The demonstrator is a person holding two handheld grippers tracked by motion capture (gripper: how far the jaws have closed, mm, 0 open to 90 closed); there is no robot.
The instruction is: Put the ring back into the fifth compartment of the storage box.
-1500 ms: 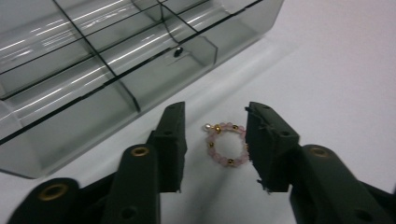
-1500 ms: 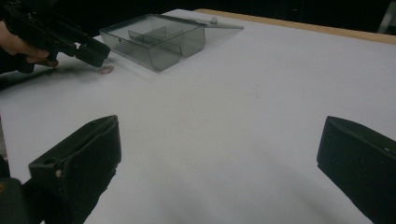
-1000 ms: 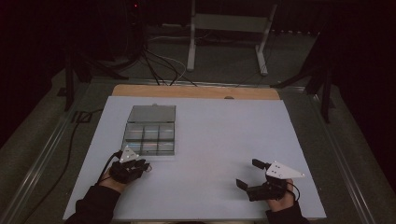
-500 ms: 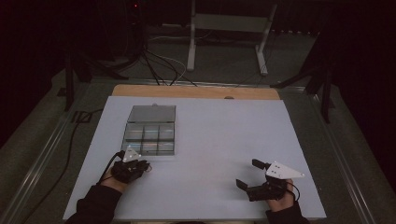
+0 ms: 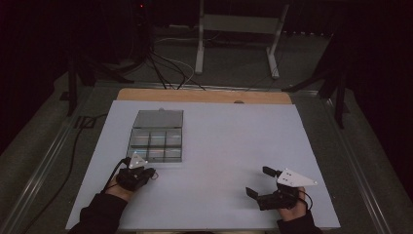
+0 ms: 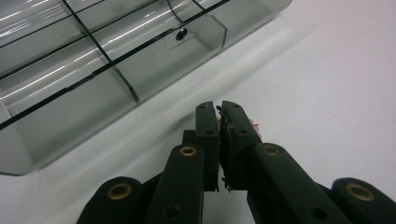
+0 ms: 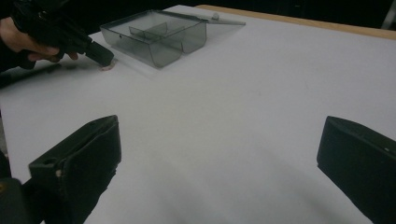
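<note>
The compartment box is looking like clear, smoke-tinted plastic, glossy, its smooth walls catching streaks of light. The table sheet is showing as white and matt, smooth like paper or laminate, lying over a board that is appearing as pale wood at the far edge. The left gripper is presenting matt black plastic jaws with brass-coloured metal inserts

- The left gripper has drawn back from the clear compartment box, toward the bench's near edge.
- Its grey plate now sits just off the box's near left corner, no longer overlapping it.
</note>
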